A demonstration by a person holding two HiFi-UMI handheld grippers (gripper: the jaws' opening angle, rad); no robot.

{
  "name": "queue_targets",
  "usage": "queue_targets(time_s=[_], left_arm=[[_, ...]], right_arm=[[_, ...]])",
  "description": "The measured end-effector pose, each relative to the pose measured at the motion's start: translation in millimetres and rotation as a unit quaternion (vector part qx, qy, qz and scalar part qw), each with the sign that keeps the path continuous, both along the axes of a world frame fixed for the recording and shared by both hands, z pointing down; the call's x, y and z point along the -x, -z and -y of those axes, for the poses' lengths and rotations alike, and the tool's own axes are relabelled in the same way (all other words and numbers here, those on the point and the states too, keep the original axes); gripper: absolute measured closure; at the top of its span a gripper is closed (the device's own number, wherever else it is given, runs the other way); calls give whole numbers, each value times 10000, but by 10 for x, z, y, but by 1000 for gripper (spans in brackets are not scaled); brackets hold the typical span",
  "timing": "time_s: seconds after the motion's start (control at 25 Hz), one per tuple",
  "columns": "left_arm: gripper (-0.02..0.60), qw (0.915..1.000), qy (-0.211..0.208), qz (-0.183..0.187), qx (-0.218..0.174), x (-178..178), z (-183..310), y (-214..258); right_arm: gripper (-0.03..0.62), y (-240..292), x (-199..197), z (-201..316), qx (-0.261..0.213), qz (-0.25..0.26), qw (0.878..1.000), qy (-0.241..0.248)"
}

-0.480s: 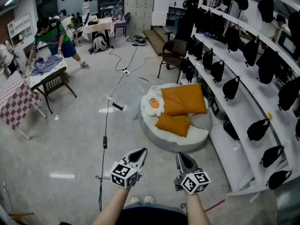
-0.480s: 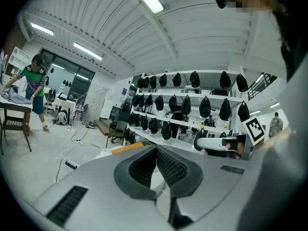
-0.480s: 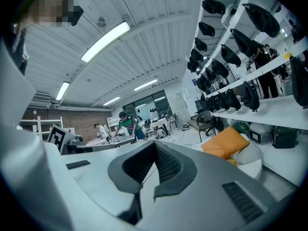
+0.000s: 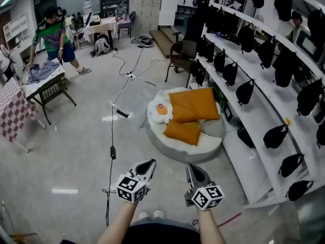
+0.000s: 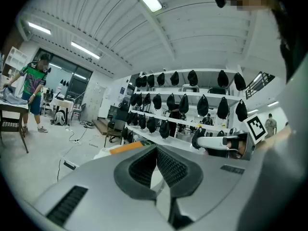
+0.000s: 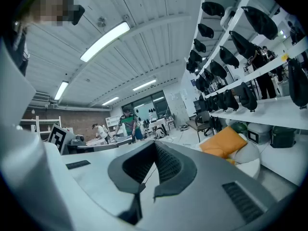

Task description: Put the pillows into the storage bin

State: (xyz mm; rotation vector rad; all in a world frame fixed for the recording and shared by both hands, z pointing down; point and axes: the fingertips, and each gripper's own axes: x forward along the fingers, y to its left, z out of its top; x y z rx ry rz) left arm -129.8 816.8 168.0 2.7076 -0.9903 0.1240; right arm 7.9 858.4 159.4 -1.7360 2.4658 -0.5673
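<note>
Head view: your left tongs (image 4: 150,162) and right tongs (image 4: 190,168) sit side by side low in the frame. Each is a smooth grey wedge carrying a cube of black-and-white square markers. Both pairs are closed on nothing: in the left gripper view and the right gripper view the dark ribbed pads meet with no object between them.

Three pillows lie ahead of you, well apart from the tongs. They rest on a round, low storage bin (image 4: 175,154) with a grey outer wall and a white padded lining. The large orange pillow (image 4: 195,103), rectangular and matte, lies toward the far side. The smaller orange pillow (image 4: 183,132) lies nearer you, touching the large one. A fried-egg cushion (image 4: 160,111), white with an orange-yellow centre, sits at the bin's left edge beside both.

White shelves (image 4: 241,159) run along your right, just beside the bin, with rounded black bags (image 4: 245,92) hung in rows. A dark chair (image 4: 181,55) stands beyond the bin. A thin black cable (image 4: 112,136) trails over the pale, glossy floor (image 4: 66,146), to the left of the line from tongs to bin. At far left a person (image 4: 52,37) leans over a desk (image 4: 51,88) draped with grey cloth. A red-and-white checked cloth (image 4: 12,111) hangs nearby.
</note>
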Motion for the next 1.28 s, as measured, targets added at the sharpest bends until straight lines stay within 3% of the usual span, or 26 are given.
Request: queue_targets(time_s=[0.24,0.64,0.68,0.76,0.84,1.0,1.28], left_arm=[[560,10000,-83,-19,41,-33,-35,-52],[557,9970,-603,-360,328,-174,-171,-152],[542,9970,-587,-372,341,-177,-166,-158],[452,9971,-535,-404,348,-161,-149,-153],[402,9971,-513,-442,351,-126,-140,-137],[367,9969,-490,-465,394,-98,-116,-165],[359,9962,-530,-522,453,-5,-50,-211]], right_arm=[[592,-4,3,-35,8,17,10000,26],[591,-89,23,-82,88,134,9999,-16],[591,-91,16,-82,88,145,9999,-30],[591,-84,6,-81,86,213,9997,-70],[536,-78,-7,-85,103,310,9994,-147],[410,-146,-75,-73,210,418,9984,-305],[379,-214,-17,-20,263,546,9972,-429]])
